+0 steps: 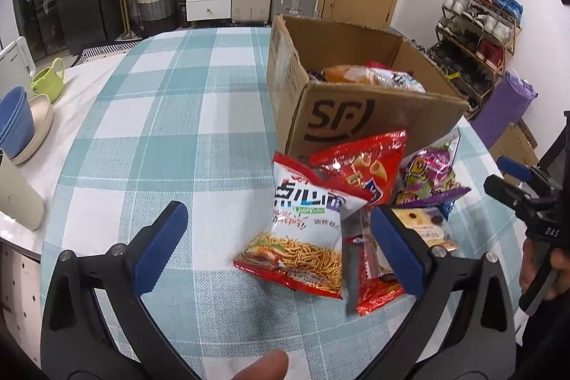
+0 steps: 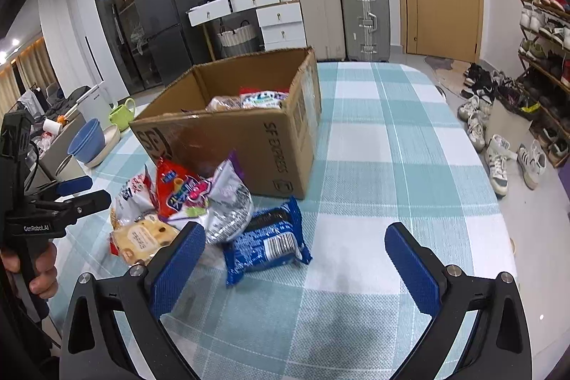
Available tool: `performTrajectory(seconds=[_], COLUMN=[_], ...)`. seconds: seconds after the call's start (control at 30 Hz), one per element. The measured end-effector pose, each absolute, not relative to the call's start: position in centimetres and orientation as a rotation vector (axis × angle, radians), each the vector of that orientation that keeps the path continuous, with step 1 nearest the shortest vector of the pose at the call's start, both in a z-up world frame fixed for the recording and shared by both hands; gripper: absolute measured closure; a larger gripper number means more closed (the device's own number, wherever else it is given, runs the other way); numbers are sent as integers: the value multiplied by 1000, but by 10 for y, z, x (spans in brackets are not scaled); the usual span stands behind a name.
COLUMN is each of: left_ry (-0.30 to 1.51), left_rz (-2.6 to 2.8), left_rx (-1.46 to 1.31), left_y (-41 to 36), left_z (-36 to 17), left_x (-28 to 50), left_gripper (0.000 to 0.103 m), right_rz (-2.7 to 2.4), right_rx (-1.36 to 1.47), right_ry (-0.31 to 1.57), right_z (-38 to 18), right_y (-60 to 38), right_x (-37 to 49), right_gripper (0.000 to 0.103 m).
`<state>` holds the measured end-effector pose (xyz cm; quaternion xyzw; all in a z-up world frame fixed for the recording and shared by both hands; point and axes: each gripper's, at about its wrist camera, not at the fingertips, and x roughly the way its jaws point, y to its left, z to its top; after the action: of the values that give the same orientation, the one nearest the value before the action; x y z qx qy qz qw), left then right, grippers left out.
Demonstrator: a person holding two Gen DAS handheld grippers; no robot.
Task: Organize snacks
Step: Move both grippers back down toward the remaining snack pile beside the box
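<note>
Both grippers, left (image 1: 278, 250) and right (image 2: 295, 266), gape empty over the checked tablecloth (image 2: 374, 138); crinkly snack packets (image 2: 199, 205) are heaped against the brown cardboard box (image 2: 249, 138).

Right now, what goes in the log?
left gripper: open, empty | right gripper: open, empty | snack pile: beside box

Left gripper (image 1: 279, 248): black frame, curved arms with cut-out slots, silver screws at joints. Blue ribbed pads (image 1: 162, 250) on fingers. White "GenRobot.AI" marking on side of body, seen from right wrist view. Black cable trailing behind handle. Fingertip (image 1: 265, 366), bare skin, at bottom edge.

Right gripper (image 2: 295, 264): same black frame, silver screws, blue textured pads (image 2: 411, 267). White "DAS" lettering on side, partly cut off.

Left hand (image 2: 39, 273): bare skin. Right hand (image 1: 541, 273): bare skin.
</note>
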<state>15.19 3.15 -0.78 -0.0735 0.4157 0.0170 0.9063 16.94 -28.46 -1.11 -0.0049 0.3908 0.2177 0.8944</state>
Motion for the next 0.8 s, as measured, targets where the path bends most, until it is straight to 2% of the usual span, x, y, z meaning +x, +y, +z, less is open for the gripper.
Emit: performTrajectory(seconds=[0.8], left_ry=[963], left_rz=[37], left_rx=[-189], left_y=[42], left_z=[-50], left_x=[174], left_gripper=[1], right_rz=[462], right_rx=[-73], right_ry=[921], right_z=[-47], right_y=[-267], right_x=[186], right_gripper=[1])
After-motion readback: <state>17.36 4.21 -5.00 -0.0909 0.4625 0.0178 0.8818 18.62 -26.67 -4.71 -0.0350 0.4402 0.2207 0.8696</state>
